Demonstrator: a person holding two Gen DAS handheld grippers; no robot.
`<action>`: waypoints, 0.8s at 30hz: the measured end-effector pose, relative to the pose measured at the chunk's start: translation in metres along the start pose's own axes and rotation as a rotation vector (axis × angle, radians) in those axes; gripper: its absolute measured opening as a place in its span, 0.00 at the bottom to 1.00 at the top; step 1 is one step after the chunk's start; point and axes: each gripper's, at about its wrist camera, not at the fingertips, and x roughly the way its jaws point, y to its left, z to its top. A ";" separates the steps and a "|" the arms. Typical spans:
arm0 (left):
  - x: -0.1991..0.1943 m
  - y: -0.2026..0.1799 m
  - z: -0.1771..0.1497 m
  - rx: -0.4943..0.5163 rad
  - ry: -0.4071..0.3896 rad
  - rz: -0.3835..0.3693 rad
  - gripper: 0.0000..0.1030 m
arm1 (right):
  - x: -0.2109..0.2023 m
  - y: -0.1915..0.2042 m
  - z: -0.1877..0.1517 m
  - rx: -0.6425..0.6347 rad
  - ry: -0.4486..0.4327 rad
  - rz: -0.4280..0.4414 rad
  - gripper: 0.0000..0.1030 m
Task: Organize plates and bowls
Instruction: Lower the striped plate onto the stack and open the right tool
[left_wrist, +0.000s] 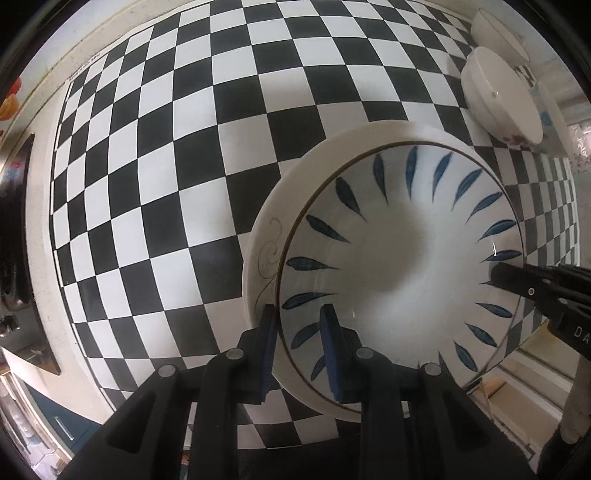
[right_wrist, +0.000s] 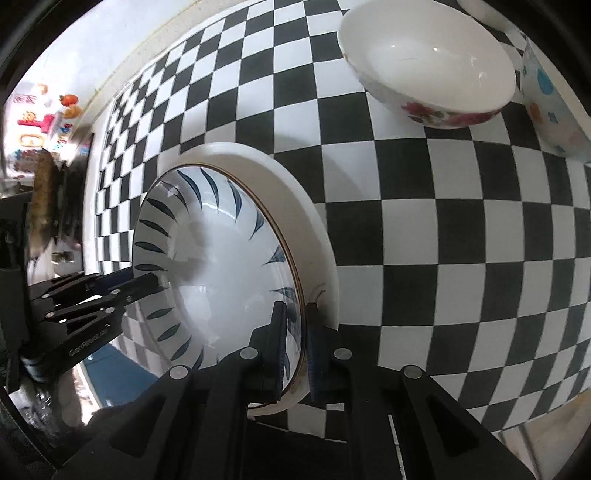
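We've got the left gripper and right gripper both clamped on opposite rims of the leaf-pattern bowl, lower center of frame, seemingly just above the white plate.

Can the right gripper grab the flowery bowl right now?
Probably not yet. The right gripper is shut on the rim of the blue-leaf bowl, which the left gripper also clamps. The flowery bowl sits apart on the checkered table with nothing between, but the gripper is busy.
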 end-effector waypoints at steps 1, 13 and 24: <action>0.000 -0.002 0.001 -0.001 0.003 0.005 0.20 | 0.000 0.001 0.002 0.005 0.005 -0.002 0.10; 0.009 -0.027 0.009 -0.046 0.021 0.043 0.21 | 0.004 0.007 0.007 0.037 0.038 -0.054 0.12; 0.000 -0.016 0.009 -0.113 -0.002 -0.004 0.21 | -0.005 0.012 0.007 0.037 0.052 -0.003 0.41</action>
